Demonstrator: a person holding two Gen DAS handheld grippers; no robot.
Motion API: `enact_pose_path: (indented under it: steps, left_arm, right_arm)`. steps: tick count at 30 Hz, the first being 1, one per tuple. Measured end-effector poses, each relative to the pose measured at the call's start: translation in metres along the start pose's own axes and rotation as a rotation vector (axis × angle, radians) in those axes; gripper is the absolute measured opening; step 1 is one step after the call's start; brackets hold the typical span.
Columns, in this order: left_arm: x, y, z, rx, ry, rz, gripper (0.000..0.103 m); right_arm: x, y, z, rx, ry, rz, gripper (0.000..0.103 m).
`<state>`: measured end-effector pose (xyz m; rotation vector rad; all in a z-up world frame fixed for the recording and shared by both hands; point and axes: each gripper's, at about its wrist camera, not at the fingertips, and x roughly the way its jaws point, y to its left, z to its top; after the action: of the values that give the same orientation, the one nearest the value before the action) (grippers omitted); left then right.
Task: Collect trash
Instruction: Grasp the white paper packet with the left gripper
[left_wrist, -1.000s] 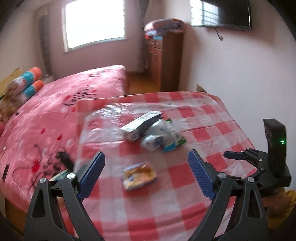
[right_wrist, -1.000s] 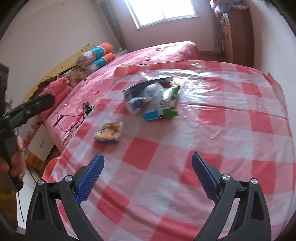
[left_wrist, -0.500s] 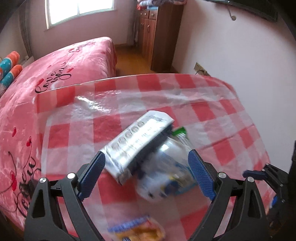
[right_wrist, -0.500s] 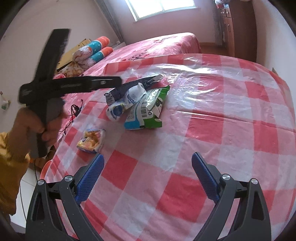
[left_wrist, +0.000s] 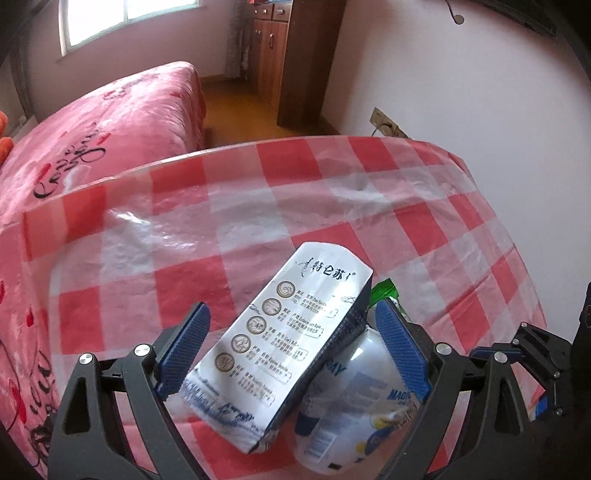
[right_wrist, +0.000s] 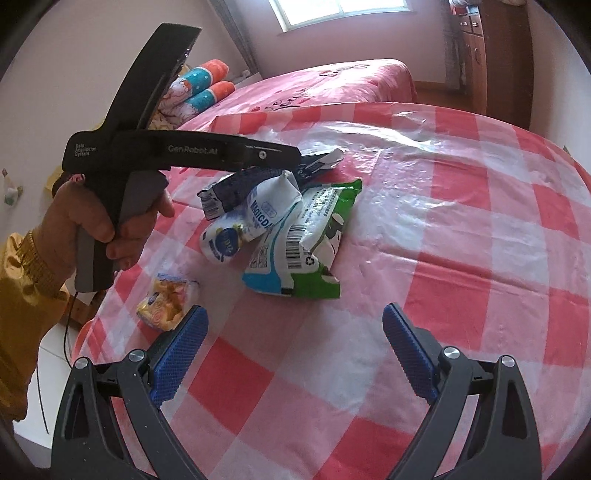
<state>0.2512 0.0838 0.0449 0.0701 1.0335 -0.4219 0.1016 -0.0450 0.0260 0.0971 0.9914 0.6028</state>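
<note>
Right wrist view: four pieces of trash are counted on the checked bench (right_wrist: 461, 258): one flattened carton (left_wrist: 280, 347), one white pouch (right_wrist: 251, 221), one green-and-white bag (right_wrist: 306, 240), one yellow wrapper (right_wrist: 166, 302). Left tongs (left_wrist: 291, 350) are spread wide around the carton; right tongs (right_wrist: 295, 354) are spread wide, holding nothing.

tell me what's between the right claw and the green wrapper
Nothing: in the right wrist view only bare checked tablecloth lies between the open right claw and the green wrapper.
</note>
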Motion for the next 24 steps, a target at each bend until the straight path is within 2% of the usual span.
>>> enact_pose_path:
  steps: [1,3,7,12,24]
  left_arm:
    - [0.003,0.002,0.0,-0.007,0.007,-0.012,0.091]
    - [0.007,0.004,-0.002,-0.02,0.016,-0.033,0.084]
    - [0.005,0.0,-0.006,-0.017,0.008,-0.017,0.083]
    - [-0.005,-0.009,-0.016,-0.007,0.02,-0.016,0.073]
    - [-0.041,-0.03,-0.071,-0.08,0.026,-0.086,0.071]
  right_arm:
    - [0.002,0.0,0.001,-0.002,0.0,-0.001,0.094]
    - [0.005,-0.001,0.002,-0.004,-0.002,-0.001,0.094]
    - [0.012,-0.005,0.006,-0.005,-0.004,-0.003,0.094]
    - [0.013,-0.01,0.01,0.002,-0.017,-0.011,0.094]
    - [0.002,-0.016,-0.007,0.012,-0.009,-0.037,0.094]
